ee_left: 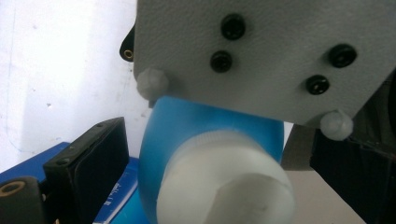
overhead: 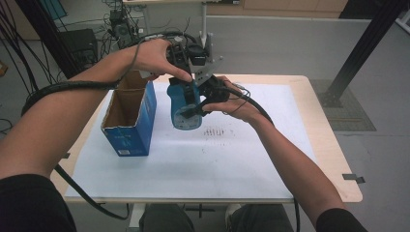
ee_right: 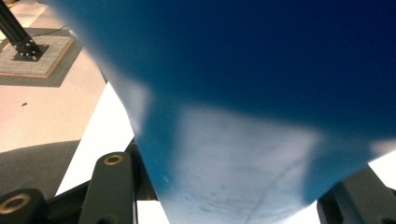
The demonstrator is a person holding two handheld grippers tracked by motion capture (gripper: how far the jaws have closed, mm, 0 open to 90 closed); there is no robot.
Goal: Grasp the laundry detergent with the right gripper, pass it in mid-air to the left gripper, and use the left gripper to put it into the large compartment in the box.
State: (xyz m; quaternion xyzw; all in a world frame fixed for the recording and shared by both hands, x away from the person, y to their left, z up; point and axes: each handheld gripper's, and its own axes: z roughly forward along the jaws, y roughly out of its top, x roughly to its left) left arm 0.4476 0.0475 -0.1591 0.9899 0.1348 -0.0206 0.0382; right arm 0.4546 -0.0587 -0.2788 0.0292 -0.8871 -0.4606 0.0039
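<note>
a: where is the blue bottle (overhead: 186, 104) kept?

b: it is held up above the bench (overhead: 319, 125), just beside the open blue box (overhead: 129, 116). the right tongs (overhead: 202, 102) are shut on its body.

a: and the left tongs (overhead: 193, 77)?

b: their jaws are seen on both sides of the white cap (ee_left: 224, 186), but a grip cannot be told (the cap looks hard and smooth).

a: how should it be handled?

b: it looks stiff, light and slippery, so the wide body is best squeezed. both hands are bent in toward each other.

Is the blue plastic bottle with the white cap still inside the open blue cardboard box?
No, the blue plastic bottle is held up in the air by the right gripper, beside the open blue cardboard box, not in it.
</note>
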